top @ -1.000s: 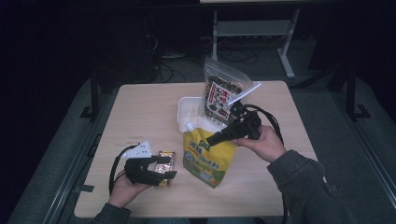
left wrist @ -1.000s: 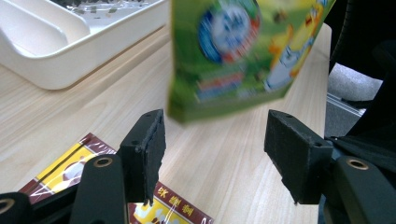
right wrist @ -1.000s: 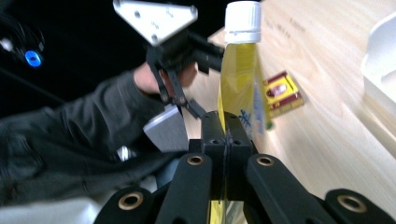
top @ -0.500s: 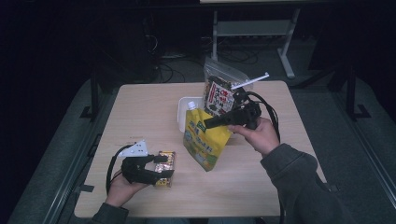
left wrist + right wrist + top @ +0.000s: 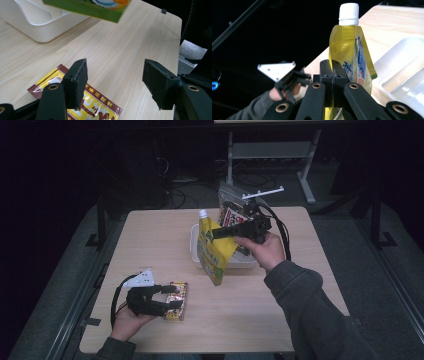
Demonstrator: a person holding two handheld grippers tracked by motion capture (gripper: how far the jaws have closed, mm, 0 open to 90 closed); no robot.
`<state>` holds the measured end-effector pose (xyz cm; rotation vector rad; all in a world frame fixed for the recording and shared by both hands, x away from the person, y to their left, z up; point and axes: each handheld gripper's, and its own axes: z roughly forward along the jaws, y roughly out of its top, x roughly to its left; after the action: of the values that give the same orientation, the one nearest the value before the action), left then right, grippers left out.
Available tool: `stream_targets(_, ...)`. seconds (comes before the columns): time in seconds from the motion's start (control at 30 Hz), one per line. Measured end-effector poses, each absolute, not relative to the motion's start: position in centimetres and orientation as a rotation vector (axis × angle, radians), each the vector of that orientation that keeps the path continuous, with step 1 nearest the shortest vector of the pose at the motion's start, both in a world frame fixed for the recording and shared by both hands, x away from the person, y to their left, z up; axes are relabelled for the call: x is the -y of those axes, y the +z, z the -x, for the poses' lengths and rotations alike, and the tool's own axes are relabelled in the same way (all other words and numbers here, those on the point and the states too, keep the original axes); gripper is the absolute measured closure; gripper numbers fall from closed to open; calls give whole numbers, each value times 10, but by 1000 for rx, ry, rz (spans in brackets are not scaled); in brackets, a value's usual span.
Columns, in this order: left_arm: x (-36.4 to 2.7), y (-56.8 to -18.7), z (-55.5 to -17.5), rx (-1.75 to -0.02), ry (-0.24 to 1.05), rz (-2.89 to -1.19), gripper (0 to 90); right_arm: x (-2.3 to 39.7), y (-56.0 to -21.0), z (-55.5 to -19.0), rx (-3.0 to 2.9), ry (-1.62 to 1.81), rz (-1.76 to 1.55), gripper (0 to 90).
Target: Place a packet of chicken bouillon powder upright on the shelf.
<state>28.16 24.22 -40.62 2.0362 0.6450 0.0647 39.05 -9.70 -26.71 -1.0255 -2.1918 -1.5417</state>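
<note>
Overhead, right gripper [image 5: 216, 234] clamps the yellow spouted pouch [image 5: 214, 251] by its edge, hanging in the air partly over the white tray [image 5: 196, 251]. Left gripper [image 5: 172, 297] near the table's front edge, jaws apart over the snack packet [image 5: 179, 301], not pressing it.

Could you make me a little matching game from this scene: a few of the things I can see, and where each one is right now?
Things:
1. yellow pouch
2. white bin
3. snack packet
4. dark bag

Places:
A. flat on the table by the left claw
B. pinched in the shut right claw, lifted off the table
C. standing in the bin's far end
D. on the table, under the lifted pouch

Pairs: 1-B, 2-D, 3-A, 4-C
</note>
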Motion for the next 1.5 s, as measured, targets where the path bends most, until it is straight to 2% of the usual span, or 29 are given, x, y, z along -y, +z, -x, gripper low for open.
stream_targets(1.0, -250, -413, -286, -686, 72, -2046, 328, 78, -275, -446, 2085, -1684, 1322, 894)
stream_targets(1.5, -250, -411, -286, -682, 69, -2036, 328, 63, -277, -459, 2112, -1696, 1381, 894)
